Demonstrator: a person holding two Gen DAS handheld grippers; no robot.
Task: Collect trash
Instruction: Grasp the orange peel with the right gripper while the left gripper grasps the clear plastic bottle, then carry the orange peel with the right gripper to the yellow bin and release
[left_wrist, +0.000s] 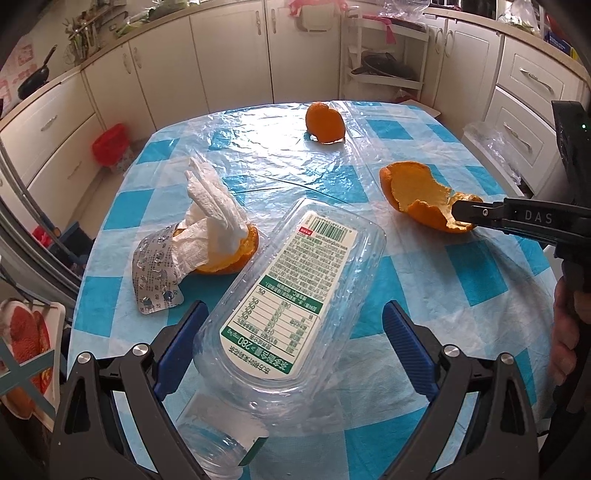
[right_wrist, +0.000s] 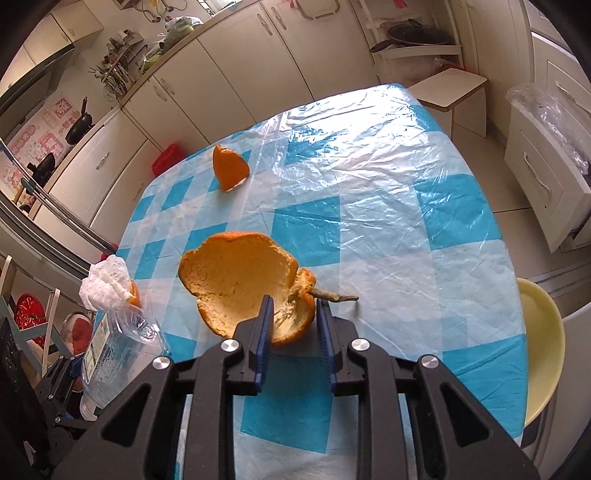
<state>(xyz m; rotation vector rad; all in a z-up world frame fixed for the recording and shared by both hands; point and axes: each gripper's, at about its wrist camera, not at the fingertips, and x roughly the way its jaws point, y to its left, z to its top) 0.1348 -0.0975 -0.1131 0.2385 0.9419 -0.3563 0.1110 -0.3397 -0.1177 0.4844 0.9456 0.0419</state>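
A crushed clear plastic bottle with a green-and-white label lies between the fingers of my left gripper, which is wide open around it. My right gripper has its jaws narrowed around the near edge of a large orange peel; the same peel shows in the left wrist view with the right gripper at it. A second peel lies at the far side. A crumpled white tissue sits on another peel beside a silver pill blister.
The table has a blue-and-white checked cloth under clear plastic. A red bin stands on the floor at the far left. White cabinets ring the room. A yellow chair is at the table's right edge, and a small stool is beyond the table.
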